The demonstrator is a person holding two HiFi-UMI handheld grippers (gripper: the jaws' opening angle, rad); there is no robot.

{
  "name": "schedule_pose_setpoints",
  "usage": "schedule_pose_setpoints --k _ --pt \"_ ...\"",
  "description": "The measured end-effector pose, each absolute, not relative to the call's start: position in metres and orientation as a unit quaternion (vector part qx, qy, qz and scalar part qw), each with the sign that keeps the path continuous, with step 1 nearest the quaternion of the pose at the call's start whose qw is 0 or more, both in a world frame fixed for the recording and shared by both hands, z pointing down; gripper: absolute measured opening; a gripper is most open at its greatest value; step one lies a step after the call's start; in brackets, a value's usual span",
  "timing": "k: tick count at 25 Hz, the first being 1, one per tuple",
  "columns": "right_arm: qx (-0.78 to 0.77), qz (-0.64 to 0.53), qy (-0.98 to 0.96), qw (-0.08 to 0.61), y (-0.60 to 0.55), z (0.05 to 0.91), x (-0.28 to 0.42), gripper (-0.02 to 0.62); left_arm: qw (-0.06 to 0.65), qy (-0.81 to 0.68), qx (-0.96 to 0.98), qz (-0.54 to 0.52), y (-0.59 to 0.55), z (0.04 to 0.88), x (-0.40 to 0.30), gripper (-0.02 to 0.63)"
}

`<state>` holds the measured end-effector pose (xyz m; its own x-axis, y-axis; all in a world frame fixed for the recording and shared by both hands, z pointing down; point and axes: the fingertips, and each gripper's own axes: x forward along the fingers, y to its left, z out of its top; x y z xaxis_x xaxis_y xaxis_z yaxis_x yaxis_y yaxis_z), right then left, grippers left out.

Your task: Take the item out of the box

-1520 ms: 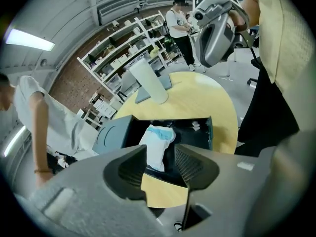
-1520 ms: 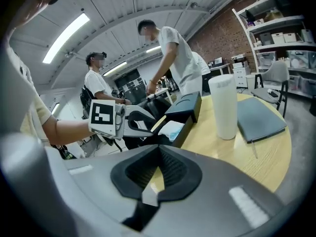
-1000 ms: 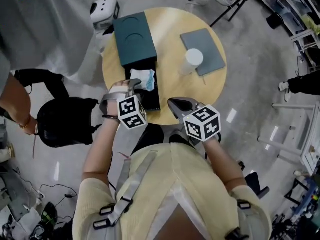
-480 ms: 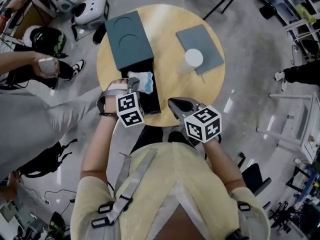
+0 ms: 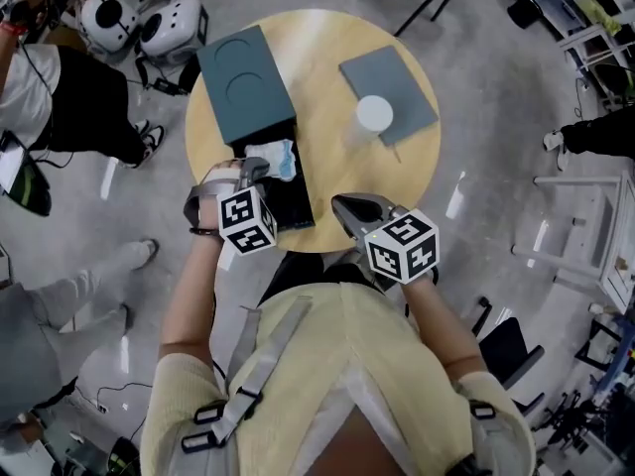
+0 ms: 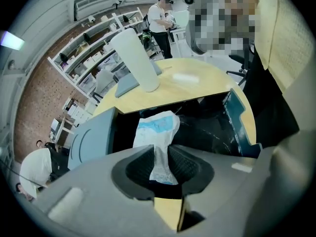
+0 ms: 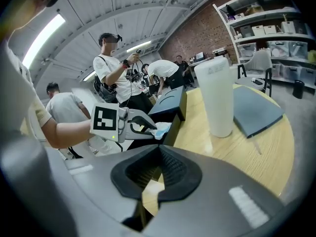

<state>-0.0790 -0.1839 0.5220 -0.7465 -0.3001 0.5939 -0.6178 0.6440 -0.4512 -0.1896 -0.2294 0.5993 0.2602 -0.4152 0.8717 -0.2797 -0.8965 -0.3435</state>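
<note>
A dark teal box point(image 5: 243, 82) lies on the round wooden table point(image 5: 327, 181), its black inner tray point(image 5: 296, 204) slid out toward me. A white and blue packet point(image 5: 273, 157) sits at the tray's far end. My left gripper point(image 5: 260, 167) reaches into the tray from the left, its jaws closing. In the left gripper view the packet point(image 6: 157, 130) hangs pinched between the pads of the left gripper point(image 6: 161, 152). My right gripper point(image 5: 342, 206) hovers at the table's near edge, right of the tray. The right gripper point(image 7: 159, 154) is shut and holds nothing.
A tall white cup point(image 5: 374, 114) stands on a flat grey lid point(image 5: 390, 82) at the table's right side; the cup point(image 7: 216, 95) rises ahead of the right gripper. People stand around the table's left. Shelving and chairs ring the grey floor.
The left gripper's jaws have come together on the packet's near end. Bystanders at the left have shifted. The right gripper has kept its place.
</note>
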Motion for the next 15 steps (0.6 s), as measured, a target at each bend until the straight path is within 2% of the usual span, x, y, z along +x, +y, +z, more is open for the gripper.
schedule_pose_setpoints --k 15 --pt "0.258 0.321 -0.883 0.227 -0.175 0.511 -0.043 0.005 0.05 0.295 -0.788 -0.538 -0.226 0.563 -0.169 0.08"
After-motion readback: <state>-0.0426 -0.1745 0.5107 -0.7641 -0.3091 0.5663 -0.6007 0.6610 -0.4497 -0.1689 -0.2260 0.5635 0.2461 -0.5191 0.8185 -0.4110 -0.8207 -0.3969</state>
